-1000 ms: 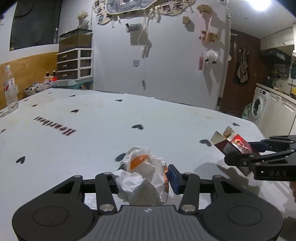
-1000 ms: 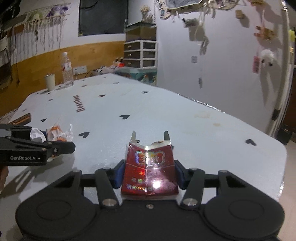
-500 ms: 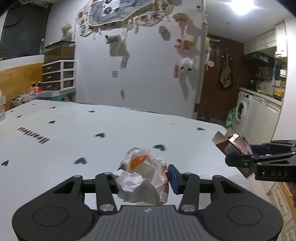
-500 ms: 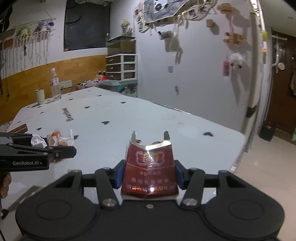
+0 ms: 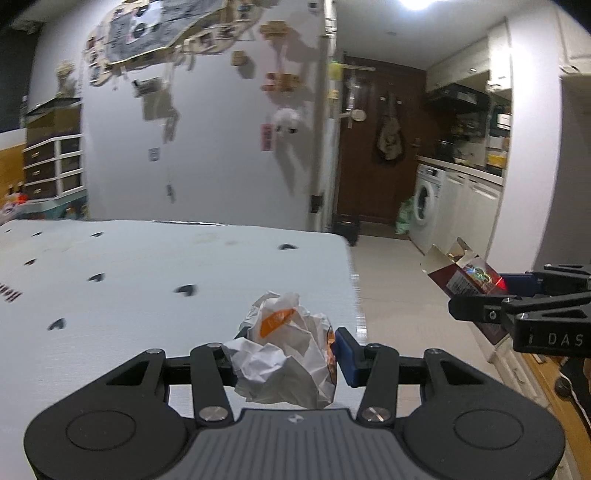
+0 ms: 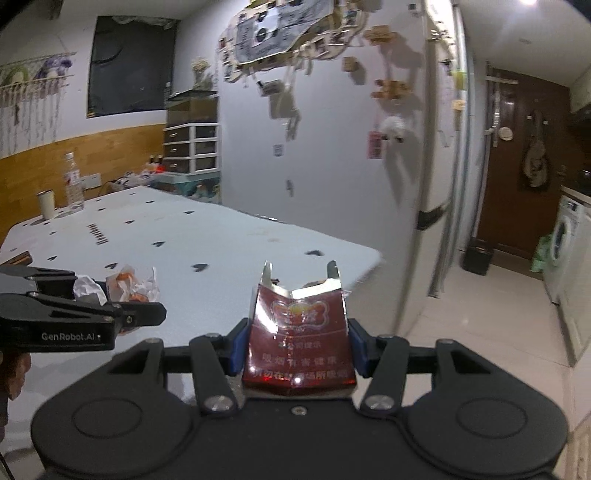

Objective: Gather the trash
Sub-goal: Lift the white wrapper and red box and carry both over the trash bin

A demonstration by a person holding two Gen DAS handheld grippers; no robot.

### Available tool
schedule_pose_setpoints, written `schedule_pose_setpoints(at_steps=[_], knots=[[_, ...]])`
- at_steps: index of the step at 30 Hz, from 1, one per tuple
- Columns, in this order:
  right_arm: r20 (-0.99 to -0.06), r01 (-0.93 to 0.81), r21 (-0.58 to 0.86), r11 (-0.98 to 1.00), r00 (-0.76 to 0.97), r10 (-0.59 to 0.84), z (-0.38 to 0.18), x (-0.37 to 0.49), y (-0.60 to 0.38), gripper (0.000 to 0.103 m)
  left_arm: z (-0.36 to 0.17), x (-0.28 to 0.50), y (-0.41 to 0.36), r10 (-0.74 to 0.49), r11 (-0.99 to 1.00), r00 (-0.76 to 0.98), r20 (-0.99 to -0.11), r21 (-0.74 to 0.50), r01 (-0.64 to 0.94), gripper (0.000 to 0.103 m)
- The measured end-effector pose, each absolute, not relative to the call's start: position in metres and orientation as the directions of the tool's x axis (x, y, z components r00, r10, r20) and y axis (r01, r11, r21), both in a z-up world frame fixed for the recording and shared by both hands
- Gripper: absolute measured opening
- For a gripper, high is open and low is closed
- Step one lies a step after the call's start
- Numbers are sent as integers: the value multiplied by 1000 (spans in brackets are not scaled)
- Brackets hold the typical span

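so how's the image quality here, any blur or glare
Left wrist view: wall decorations smeared by motion blur, ceiling light blown out, held wrapper sharp. Right wrist view: fridge edge bowed by the fisheye lens, glare spots on the glossy red pack.

The crumpled white wrapper with orange print sat clamped between gripper pads above the table near its corner. The torn-open red cigarette pack stood upright, held past the table's edge.
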State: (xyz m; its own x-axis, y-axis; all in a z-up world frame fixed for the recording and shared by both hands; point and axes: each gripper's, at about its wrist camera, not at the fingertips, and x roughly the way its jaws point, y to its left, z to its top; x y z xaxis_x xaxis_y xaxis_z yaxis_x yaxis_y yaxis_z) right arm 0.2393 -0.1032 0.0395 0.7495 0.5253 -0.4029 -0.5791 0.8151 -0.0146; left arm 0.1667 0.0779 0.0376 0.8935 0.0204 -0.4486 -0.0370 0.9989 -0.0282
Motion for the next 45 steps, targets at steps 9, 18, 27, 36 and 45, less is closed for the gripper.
schedule_pose_setpoints(at_steps=[9,18,27,36,45], knots=[[-406,-511,-4,859,786,466,31,226,-170,55,38,170,16,-40,999,890,-454,1,45,48],[-423,-451,10,892,807,413,16,226,-229,55,28,188,-39,-100,994,873,-478,-2,113,48],[-476,-382,15,924,810,342,-17,240,-279,55,-12,227,-97,-178,978,811,-557,-8,209,48],[-610,-310,36,950,747,267,-87,280,-307,55,-78,275,-119,-206,968,712,-671,-32,251,48],[-736,-313,68,947,625,260,-144,321,-305,55,-127,321,-118,-236,961,620,-748,-86,262,48]])
